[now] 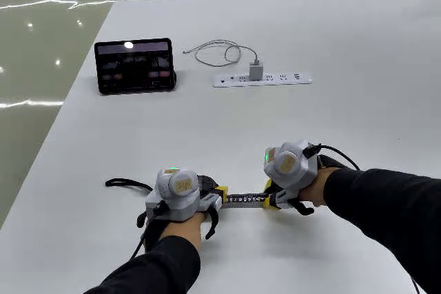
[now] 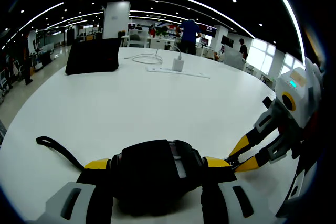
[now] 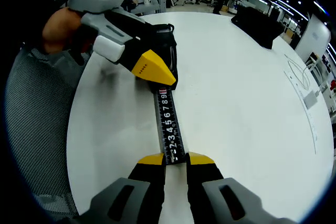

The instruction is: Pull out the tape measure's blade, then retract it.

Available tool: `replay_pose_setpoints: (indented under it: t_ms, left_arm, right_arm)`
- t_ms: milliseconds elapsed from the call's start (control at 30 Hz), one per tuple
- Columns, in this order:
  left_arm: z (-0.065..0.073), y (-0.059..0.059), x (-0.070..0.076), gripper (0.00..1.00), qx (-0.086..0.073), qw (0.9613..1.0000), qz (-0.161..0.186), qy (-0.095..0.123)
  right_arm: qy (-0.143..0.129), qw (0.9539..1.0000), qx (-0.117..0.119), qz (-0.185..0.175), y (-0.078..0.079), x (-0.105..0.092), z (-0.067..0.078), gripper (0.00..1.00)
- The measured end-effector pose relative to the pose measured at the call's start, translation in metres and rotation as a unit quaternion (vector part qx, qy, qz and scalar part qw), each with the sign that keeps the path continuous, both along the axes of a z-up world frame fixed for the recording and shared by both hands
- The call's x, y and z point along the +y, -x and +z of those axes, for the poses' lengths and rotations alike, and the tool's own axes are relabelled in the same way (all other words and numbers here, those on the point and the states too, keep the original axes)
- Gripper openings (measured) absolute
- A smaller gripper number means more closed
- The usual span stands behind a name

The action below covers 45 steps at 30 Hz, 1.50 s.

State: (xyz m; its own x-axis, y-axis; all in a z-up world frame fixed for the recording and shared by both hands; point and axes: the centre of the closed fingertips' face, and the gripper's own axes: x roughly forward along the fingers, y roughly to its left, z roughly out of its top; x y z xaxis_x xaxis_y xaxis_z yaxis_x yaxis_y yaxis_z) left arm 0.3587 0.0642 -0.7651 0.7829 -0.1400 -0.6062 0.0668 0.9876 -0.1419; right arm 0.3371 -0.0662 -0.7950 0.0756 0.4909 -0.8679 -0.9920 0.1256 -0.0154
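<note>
In the head view, low in the frame, the left gripper (image 1: 212,196) clamped the black tape measure case (image 1: 205,184) on the white desk (image 1: 275,122). The right gripper (image 1: 270,202) sat just to its right, with a short run of blade (image 1: 244,200) bridging them. In the left gripper view, the case sat pinched between the yellow jaw tips at bottom centre. In the right gripper view, the jaws pinched the blade's end. The blade's long axis ran straight up-frame to the case, so retracting probably meant travelling back along that line.

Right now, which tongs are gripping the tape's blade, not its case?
The right tongs: they pinch the end of the numbered blade, while the left tongs clamp the black case.
</note>
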Motion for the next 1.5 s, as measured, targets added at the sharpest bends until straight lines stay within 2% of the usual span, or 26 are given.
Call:
replay_pose_setpoints:
  t_ms: [367, 833, 1500]
  left_arm:
    - [0.0, 0.0, 0.0, 0.64, 0.001, 1.0, 0.001, 0.001]
    - [-0.001, 0.001, 0.0, 0.64, 0.001, 1.0, 0.002, 0.003]
    - [-0.001, 0.0, 0.0, 0.64, 0.003, 1.0, 0.002, 0.007]
  right_arm:
    - [-0.005, 1.0, -0.002, -0.002, 0.0, 0.007, 0.001, 0.11]
    - [-0.026, 0.9997, -0.003, -0.003, 0.0, 0.017, 0.001, 0.11]
    - [-0.032, 0.9995, 0.002, -0.002, 0.0, 0.023, 0.0, 0.12]
